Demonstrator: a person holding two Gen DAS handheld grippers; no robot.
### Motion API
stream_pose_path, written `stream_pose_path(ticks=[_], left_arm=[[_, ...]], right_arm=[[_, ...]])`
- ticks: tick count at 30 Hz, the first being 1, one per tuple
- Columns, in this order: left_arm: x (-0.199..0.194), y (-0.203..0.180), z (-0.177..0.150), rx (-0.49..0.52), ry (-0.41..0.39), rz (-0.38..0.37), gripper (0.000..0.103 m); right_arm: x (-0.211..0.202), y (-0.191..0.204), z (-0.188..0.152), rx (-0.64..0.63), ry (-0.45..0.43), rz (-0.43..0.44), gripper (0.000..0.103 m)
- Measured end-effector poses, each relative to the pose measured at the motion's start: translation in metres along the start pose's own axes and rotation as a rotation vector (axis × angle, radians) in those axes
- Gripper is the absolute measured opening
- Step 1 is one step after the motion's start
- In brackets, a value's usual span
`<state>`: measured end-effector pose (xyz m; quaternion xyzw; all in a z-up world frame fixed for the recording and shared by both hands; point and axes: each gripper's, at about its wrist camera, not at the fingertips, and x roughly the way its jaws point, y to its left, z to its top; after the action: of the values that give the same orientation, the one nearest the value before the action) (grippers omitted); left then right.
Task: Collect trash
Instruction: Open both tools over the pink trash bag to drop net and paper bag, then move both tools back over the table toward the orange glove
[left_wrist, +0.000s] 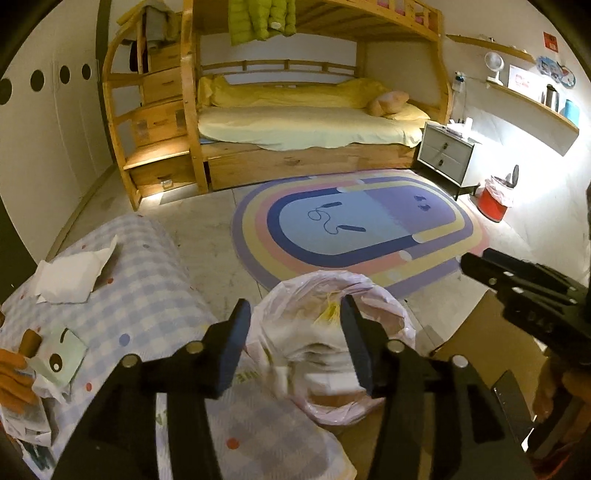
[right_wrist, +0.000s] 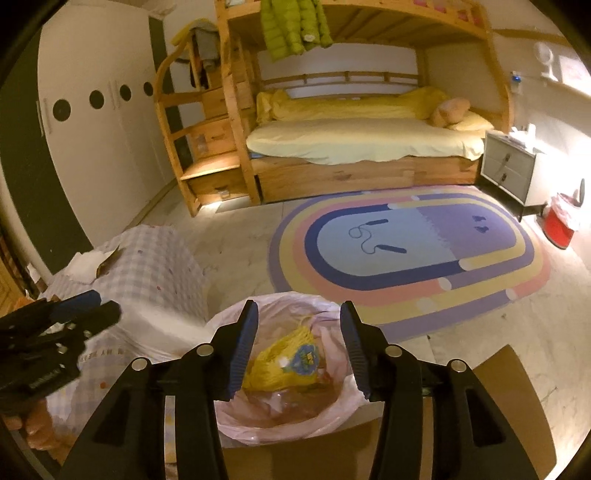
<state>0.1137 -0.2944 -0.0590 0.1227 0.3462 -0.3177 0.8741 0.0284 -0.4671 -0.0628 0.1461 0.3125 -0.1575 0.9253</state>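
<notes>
— Both grippers, left gripper (left_wrist: 295, 328) and right gripper (right_wrist: 298, 341), hang wide open, empty, over the pink trash bag (right_wrist: 284, 373).
— Yellow net (right_wrist: 284, 363) inside; white paper (left_wrist: 70, 275) remains, far left on the checked cloth (left_wrist: 147, 295).

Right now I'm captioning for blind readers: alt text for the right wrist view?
The open right gripper hovers over a pink-lined bin holding a yellow net. Beyond lie a rainbow rug and a bunk bed.

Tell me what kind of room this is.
Most likely a child's bedroom: a wooden bunk bed with yellow bedding, a pastel rainbow rug on the floor, and a small nightstand beside the bed.
</notes>
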Motion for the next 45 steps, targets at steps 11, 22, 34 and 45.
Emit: stream_pose_path(ticks=[11,22,34,45], left_arm=[[-0.053,0.032,-0.027,-0.037,-0.048,0.123,0.054],[-0.125,0.093,-0.056,-0.165,-0.113,0.236,0.059],[-0.193,0.172,-0.109,-0.309,-0.137,0.415,0.063],[-0.208,0.243,-0.144,-0.438,-0.096,0.528,0.063]], right_arm=[[-0.039,0.031,-0.002,-0.034,-0.028,0.092,0.048],[-0.066,0.110,-0.008,-0.164,-0.018,0.215,0.048],[-0.073,0.212,-0.014,-0.358,-0.001,0.343,0.053],[-0.031,0.280,-0.027,-0.453,0.073,0.420,0.053]])
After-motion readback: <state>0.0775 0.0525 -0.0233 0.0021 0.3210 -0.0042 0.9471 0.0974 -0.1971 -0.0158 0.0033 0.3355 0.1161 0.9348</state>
